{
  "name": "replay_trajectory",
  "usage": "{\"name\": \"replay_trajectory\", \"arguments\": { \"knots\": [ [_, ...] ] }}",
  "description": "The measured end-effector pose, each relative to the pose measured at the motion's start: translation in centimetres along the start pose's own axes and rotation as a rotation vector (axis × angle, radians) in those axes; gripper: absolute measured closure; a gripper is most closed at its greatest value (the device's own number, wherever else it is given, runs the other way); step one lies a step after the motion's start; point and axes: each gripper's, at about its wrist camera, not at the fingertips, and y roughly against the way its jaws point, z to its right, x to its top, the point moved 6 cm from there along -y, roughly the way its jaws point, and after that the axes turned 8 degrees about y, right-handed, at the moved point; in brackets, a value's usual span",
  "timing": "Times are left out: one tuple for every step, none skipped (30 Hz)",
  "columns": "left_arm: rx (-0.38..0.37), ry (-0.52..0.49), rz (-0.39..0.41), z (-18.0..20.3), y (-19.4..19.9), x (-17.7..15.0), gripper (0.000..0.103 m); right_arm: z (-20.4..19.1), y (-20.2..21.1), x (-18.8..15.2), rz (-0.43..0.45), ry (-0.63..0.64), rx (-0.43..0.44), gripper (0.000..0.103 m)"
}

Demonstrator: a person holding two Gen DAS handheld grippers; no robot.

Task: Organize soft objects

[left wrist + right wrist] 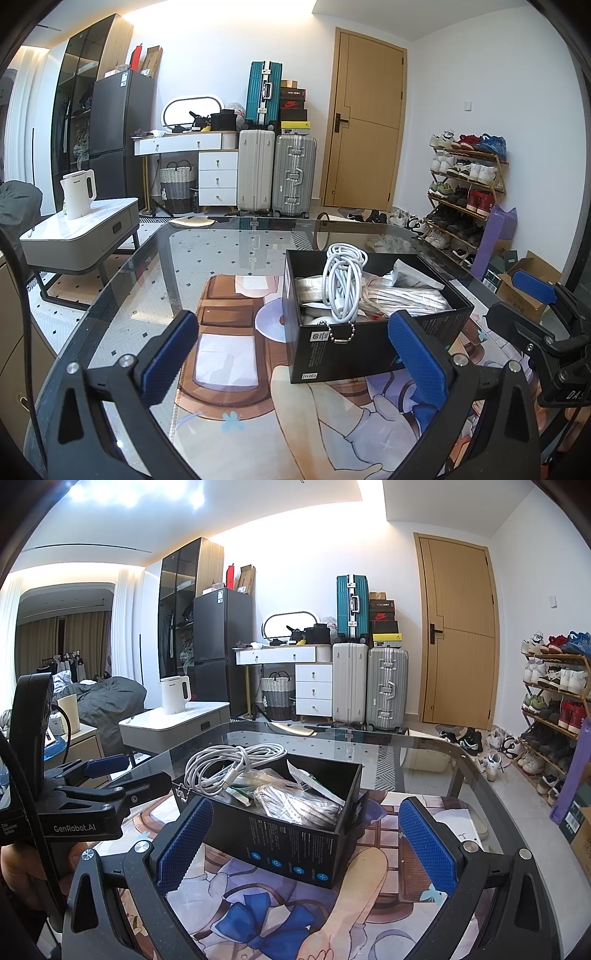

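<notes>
A black open box [351,343] [295,845] stands on the printed mat [229,369] on the glass table. In it lie a coiled white cable [341,284] [229,762], a bagged bundle of white cord [402,297] [299,805] and other plastic packets. My left gripper [295,358] is open and empty, just short of the box's near side. My right gripper [306,838] is open and empty, its fingers either side of the box's near corner. Each gripper shows in the other's view: the right [535,306], the left [110,771].
The glass table's [147,266] far edge is round. A low side table with a white kettle [78,194] stands at left. Suitcases [277,173], a dresser, a fridge, a door and a shoe rack [465,192] line the back and right.
</notes>
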Motion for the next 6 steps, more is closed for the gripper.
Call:
{"name": "replay_trajectory", "arguments": {
  "knots": [
    [0.000, 0.000, 0.000, -0.01, 0.00, -0.01, 0.000, 0.00, -0.02, -0.01, 0.000, 0.000, 0.001, 0.001],
    [0.000, 0.001, 0.000, -0.02, 0.01, 0.00, 0.000, -0.01, -0.01, -0.02, -0.001, -0.001, 0.000, 0.001],
    [0.000, 0.002, 0.001, -0.05, 0.04, 0.05, 0.000, -0.02, -0.01, -0.03, -0.001, -0.001, 0.000, 0.001],
    [0.002, 0.004, 0.003, -0.10, 0.08, 0.14, 0.000, -0.02, -0.01, -0.04, -0.002, -0.001, 0.001, 0.001],
    [0.003, 0.005, 0.005, -0.17, 0.11, 0.31, 0.000, -0.02, -0.01, -0.05, -0.001, -0.001, 0.000, 0.001],
    [0.004, 0.006, 0.004, -0.20, 0.09, 0.36, 0.000, -0.02, 0.00, -0.05, -0.001, -0.001, 0.000, 0.001]
  ]
}}
